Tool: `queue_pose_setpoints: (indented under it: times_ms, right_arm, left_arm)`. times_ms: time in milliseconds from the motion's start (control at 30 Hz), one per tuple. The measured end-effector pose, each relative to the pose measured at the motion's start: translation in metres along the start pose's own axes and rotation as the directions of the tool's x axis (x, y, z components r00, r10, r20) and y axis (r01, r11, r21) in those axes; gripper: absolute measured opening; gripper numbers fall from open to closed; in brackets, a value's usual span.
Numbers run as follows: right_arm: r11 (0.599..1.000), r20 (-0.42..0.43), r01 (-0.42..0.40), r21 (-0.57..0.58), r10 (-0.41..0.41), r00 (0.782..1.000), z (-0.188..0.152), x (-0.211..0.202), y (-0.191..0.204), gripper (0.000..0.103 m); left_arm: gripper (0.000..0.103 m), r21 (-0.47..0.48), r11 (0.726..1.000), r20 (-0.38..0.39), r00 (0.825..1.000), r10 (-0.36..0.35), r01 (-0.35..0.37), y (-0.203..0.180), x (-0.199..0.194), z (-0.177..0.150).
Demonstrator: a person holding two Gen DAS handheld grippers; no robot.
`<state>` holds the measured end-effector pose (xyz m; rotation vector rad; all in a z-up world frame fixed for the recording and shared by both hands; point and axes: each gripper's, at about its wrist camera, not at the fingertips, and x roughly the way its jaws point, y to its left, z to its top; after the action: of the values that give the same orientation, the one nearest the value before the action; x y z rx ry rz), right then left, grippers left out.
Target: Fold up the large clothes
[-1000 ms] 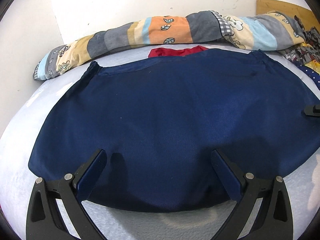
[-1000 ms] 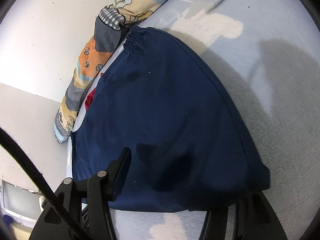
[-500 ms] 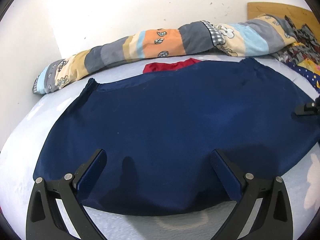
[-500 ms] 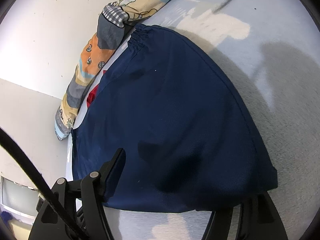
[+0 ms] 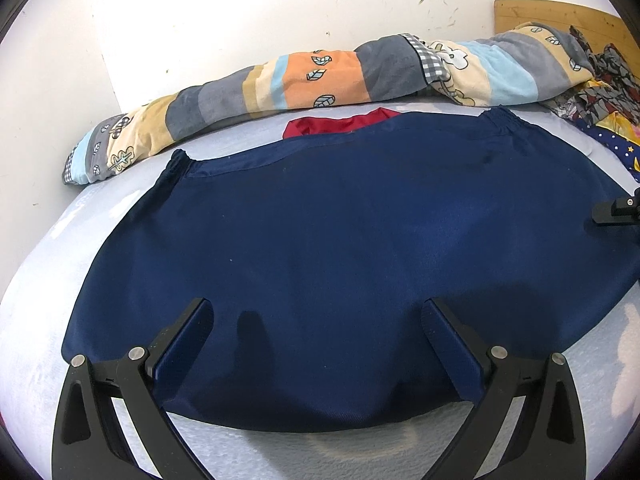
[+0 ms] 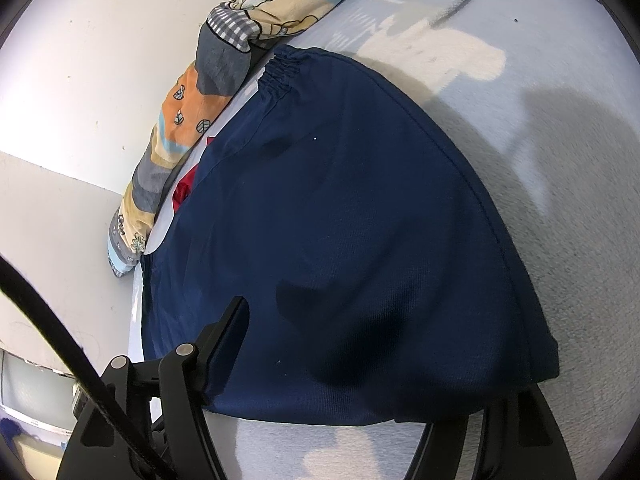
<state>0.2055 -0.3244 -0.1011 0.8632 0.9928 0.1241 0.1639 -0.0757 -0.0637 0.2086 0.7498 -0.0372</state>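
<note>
A large navy blue garment (image 5: pixel 360 240) lies folded flat on the pale bed (image 5: pixel 36 300), its elastic waistband along the far edge. My left gripper (image 5: pixel 316 306) hovers open over its near edge, fingers wide apart and gripping nothing. In the right wrist view the same garment (image 6: pixel 360 220) fills the middle. My right gripper (image 6: pixel 384 348) is open at its near right corner. One finger (image 6: pixel 228 340) shows on top of the cloth, while the corner covers the other. Part of the right gripper's body (image 5: pixel 616 212) shows at the far right of the left wrist view.
A rolled patchwork blanket (image 5: pixel 320 80) lies along the white wall behind the garment. A red cloth (image 5: pixel 340 124) peeks out from under the waistband. Patterned clothes (image 5: pixel 600 84) are piled at the back right by a wooden headboard (image 5: pixel 552 12). A black cable (image 6: pixel 60 340) crosses the right wrist view.
The right gripper's jaws have spread a little wider over the garment's corner. The garment has stayed flat and both hands have kept their place.
</note>
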Motion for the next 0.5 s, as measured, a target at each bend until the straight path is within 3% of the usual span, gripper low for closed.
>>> queue_pose_setpoints:
  times_ms: [500]
  right_arm:
    - [1.0,-0.001,0.004,-0.006,-0.004,1.0,-0.0009,0.0008,0.0014,0.074]
  left_arm:
    - [0.103,0.0,1.0,0.0,1.0,-0.001,0.001,0.0004,0.0002,-0.0006]
